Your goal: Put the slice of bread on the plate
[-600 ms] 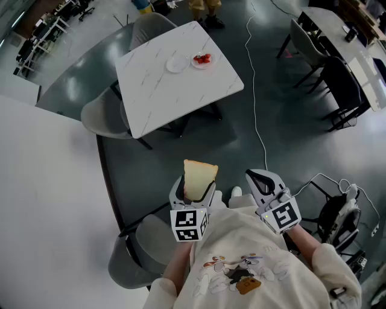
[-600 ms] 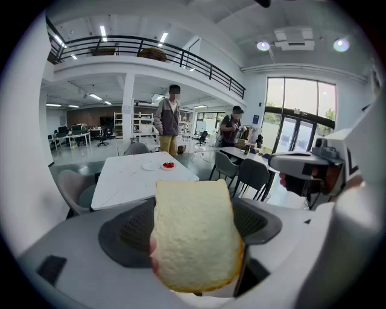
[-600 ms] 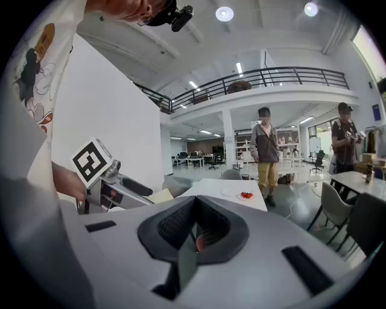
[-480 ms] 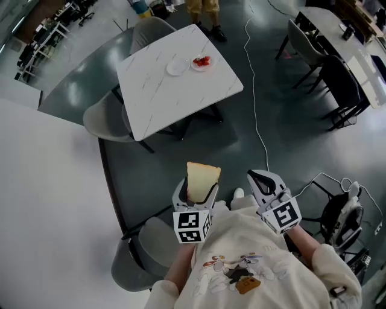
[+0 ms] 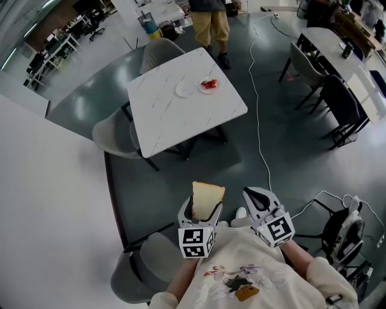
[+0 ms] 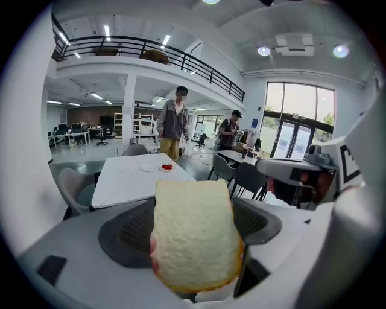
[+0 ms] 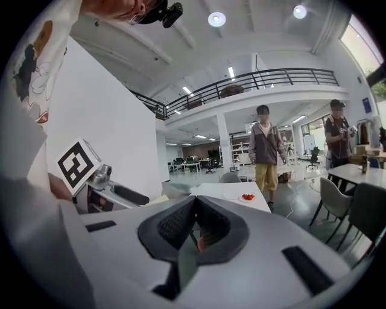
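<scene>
A slice of white bread (image 5: 207, 199) with a tan crust stands upright between the jaws of my left gripper (image 5: 202, 211), held in front of my chest. In the left gripper view the bread (image 6: 194, 232) fills the middle and both pads (image 6: 129, 232) press on it. My right gripper (image 5: 256, 199) hangs beside it, shut and empty, its pads (image 7: 175, 226) meeting. An empty white plate (image 5: 186, 89) lies far ahead on the marble table (image 5: 181, 121), beside a plate of red fruit (image 5: 208, 85). Both grippers are far from the table.
Grey chairs (image 5: 114, 133) stand at the table's left and far sides, and another chair (image 5: 145, 259) is just below my left gripper. A person (image 5: 208, 18) stands beyond the table. A white cable (image 5: 258, 121) runs across the floor. More tables and chairs (image 5: 329, 72) are at the right.
The table and plates sit lower and slightly larger in the head view. Both grippers keep their pose, the left still holding the bread.
</scene>
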Tool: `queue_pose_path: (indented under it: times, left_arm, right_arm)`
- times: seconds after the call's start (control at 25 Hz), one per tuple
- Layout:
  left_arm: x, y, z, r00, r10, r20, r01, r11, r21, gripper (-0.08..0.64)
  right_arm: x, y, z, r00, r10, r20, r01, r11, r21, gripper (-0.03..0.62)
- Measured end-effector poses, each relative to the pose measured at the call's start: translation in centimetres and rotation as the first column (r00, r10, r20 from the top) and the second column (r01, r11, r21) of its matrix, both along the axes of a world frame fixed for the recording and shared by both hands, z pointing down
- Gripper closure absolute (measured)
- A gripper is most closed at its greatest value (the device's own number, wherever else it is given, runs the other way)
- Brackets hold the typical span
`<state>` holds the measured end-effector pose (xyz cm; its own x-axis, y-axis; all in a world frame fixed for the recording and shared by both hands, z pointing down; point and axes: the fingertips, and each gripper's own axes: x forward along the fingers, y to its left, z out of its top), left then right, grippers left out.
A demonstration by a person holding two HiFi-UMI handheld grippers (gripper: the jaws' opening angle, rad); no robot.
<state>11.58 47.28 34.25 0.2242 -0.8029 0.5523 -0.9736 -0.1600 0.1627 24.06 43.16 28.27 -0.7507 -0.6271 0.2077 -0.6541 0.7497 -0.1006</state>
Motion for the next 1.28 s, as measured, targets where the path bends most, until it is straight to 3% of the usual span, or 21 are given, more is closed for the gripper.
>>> queue_pose_path:
  times: [0.36, 0.56, 0.88, 1.28]
  left_arm:
    - [1.1, 0.3, 0.9, 0.999, -0.033, 0.010, 0.033, 0.999, -0.021, 0.138]
    - [1.3, -0.4, 1.2, 0.999, -0.052, 0.007, 0.052, 0.998, -0.029, 0.139]
    - [-0.6, -5.5, 1.6, 0.999, -0.042, -0.003, 0.042, 0.999, -0.013, 0.139]
    - [-8.3, -17.5, 2.2, 0.998, -0.012, -0.061, 0.011, 1.000, -0.017, 0.140]
  right_arm:
    - [3.3, -0.3, 1.7, 1.000, 0.019, 0.005, -0.018, 0.999, -0.044, 0.588]
    - [3.2, -1.1, 2.2, 1.000, 0.008, 0.021, -0.006, 0.998, -0.064, 0.588]
    - [0.2, -5.0, 1.7, 1.000, -0.025, 0.015, 0.026, 0.999, -0.036, 0.588]
    - [-8.6, -15.2, 1.6, 1.000, -0.022, -0.017, 0.021, 0.999, -0.048, 0.588]
